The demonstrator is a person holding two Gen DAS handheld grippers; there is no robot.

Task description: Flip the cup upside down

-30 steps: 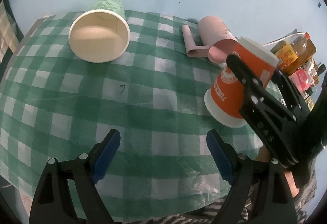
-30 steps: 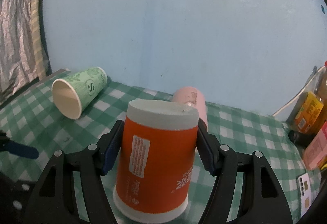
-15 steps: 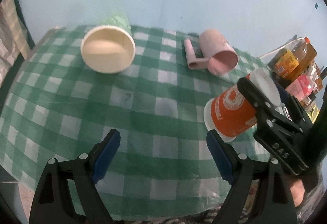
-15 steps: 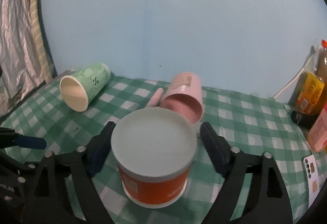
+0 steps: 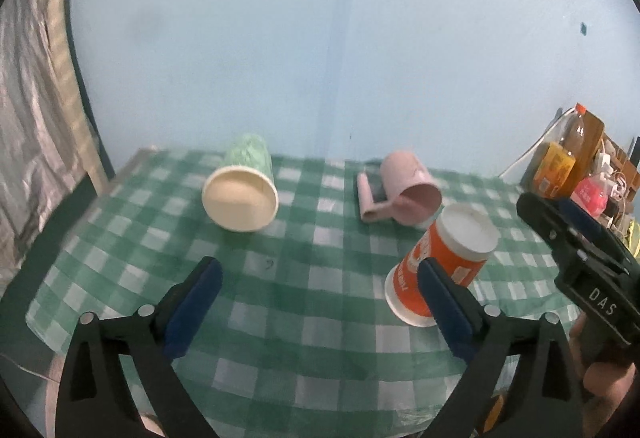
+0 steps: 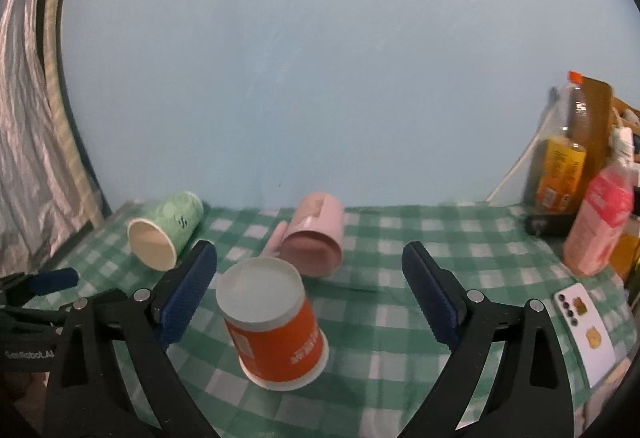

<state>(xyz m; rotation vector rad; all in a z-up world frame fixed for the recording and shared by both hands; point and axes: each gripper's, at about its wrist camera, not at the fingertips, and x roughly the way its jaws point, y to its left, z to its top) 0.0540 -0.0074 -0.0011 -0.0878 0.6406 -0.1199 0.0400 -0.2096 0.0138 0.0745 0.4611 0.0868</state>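
An orange paper cup [image 6: 276,330] stands upside down on the green checked tablecloth [image 6: 380,322], its white base up; it also shows in the left wrist view [image 5: 440,270]. My right gripper [image 6: 310,294] is open, its blue pads apart on either side of and behind the cup, not touching it. My left gripper [image 5: 320,310] is open and empty over the cloth, left of the orange cup. A green paper cup [image 5: 244,190] [image 6: 164,234] lies on its side at the back left. A pink mug [image 5: 404,190] [image 6: 316,242] lies on its side behind the orange cup.
Bottles and cartons [image 6: 568,166] and a pink carton [image 6: 600,222] crowd the right end of the table. A phone [image 6: 584,330] lies at the right front. A blue wall stands behind and a silver curtain [image 6: 28,142] hangs at left.
The right gripper has opened, let go of the orange cup and drawn back. The cup now stands upside down on the cloth. The left gripper has tilted up and back.
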